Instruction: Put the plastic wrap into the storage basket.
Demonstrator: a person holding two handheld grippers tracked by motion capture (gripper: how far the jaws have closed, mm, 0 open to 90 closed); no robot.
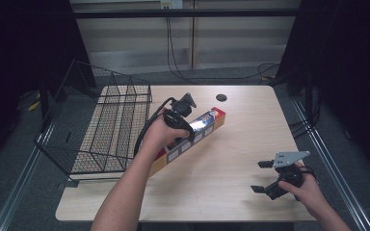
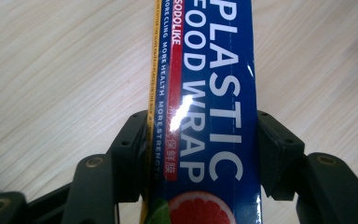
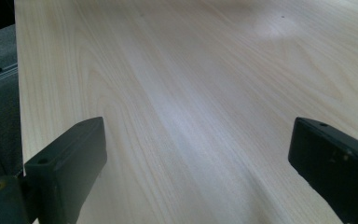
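A long blue, red and yellow box of plastic food wrap (image 1: 192,135) runs slantwise across the middle of the light wooden table (image 1: 241,144). My left gripper (image 1: 187,129) is shut on it from above, near the box's far end. In the left gripper view the two black jaws press on both long sides of the box (image 2: 209,112), over bare table wood. My right gripper (image 1: 261,176) rests near the table's front right, held in a hand, jaws wide apart. In the right gripper view its fingertips (image 3: 70,163) stand far apart with nothing but tabletop between them.
A black wire basket (image 1: 111,130) stands along the table's left side, its far wall close to the left hand. A small dark round disc (image 1: 221,97) lies near the table's back edge. Cables trail on the floor behind.
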